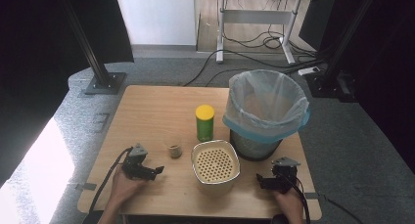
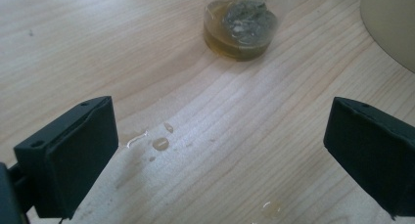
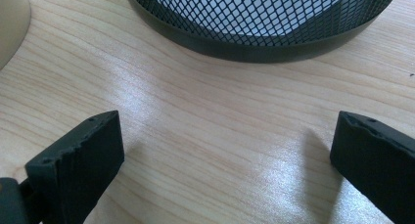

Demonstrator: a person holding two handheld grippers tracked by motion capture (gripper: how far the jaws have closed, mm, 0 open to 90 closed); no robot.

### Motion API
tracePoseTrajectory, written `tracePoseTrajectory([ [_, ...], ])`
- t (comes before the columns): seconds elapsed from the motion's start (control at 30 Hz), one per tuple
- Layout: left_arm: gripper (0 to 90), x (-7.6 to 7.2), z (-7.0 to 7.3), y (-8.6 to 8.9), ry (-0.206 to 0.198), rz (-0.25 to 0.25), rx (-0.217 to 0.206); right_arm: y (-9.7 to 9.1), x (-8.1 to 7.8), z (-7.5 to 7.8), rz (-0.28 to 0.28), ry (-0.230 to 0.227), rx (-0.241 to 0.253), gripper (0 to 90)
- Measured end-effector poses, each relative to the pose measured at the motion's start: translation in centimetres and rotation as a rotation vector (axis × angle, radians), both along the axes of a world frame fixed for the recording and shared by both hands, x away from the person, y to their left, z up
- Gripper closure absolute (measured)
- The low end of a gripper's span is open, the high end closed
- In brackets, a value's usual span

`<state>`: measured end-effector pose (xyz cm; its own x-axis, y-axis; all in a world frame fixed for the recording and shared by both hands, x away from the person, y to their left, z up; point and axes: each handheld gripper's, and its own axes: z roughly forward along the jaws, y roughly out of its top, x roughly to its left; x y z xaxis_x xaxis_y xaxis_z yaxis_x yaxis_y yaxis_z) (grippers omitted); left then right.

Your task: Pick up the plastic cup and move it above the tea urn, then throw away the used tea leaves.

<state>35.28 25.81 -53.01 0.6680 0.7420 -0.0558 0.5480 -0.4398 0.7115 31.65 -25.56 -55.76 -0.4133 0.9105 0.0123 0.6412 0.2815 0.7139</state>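
On a wooden table, the left claw rests wide open near a small glass cup, a cream strainer pot sits centre, and the right claw gapes empty before a mesh bin.

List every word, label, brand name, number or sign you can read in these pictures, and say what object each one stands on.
There is no readable text.
The green canister with the yellow lid has a label too small and blurred to read.
The small glass cup, the cream strainer bowl, the mesh bin with its bag and the wooden table bear no writing, nor do the left gripper and right gripper.
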Motion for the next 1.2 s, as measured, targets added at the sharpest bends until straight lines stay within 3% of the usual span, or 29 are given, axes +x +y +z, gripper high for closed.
tracePoseTrajectory([
  [0.17, 0.0, 0.5, 0.4, -0.7, 0.002, -0.018, 0.019, 0.0, 0.0, 0.0, 0.0, 0.0, 0.0, 0.0],
  [0.53, 0.4, 1.8, 1.8, -1.7, -0.044, -0.047, -0.005, 0.0, 0.0, 0.0, 0.0, 0.0, 0.0, 0.0],
  [1.2, 1.1, 4.1, 2.7, -4.3, -0.062, -0.102, -0.042, 0.0, 0.0, 0.0, -0.001, -0.002, 0.001, 0.0],
])
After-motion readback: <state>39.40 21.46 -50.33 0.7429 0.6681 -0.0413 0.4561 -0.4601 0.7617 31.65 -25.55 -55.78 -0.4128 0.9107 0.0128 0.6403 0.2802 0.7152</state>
